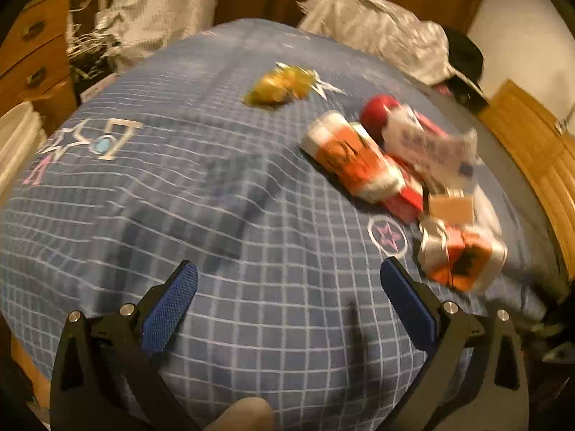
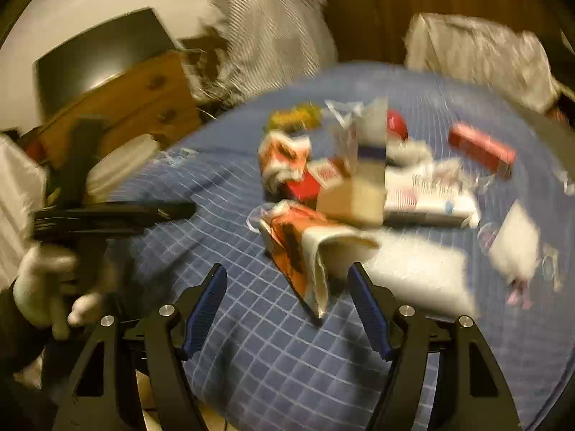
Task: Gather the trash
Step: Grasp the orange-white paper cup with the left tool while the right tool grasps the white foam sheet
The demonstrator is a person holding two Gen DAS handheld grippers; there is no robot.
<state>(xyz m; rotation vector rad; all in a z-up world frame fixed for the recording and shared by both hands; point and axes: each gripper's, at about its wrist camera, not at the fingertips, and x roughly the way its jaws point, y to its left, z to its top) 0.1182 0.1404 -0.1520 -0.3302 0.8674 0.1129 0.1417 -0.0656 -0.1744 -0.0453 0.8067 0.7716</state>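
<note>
Over a blue checked bedspread (image 1: pixel 215 215), left gripper (image 1: pixel 289 273) hangs with jaws spread, nothing between them. Right gripper (image 2: pixel 287 274) likewise released, an orange-and-white wrapper (image 2: pixel 305 251) just ahead of its fingertips. Beyond lie heaped red and white packets (image 2: pixel 424 194), then a yellow wrapper (image 1: pixel 278 84).

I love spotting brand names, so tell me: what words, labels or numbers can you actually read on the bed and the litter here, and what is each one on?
Nothing reads cleanly.
Blue checked bedspread: large pale stitched letters near its edge, inverted and unclear.
White wrapper: dark print, blurred.
Orange-and-white packets: black marks, blurred.
Red box: no legible label.
</note>
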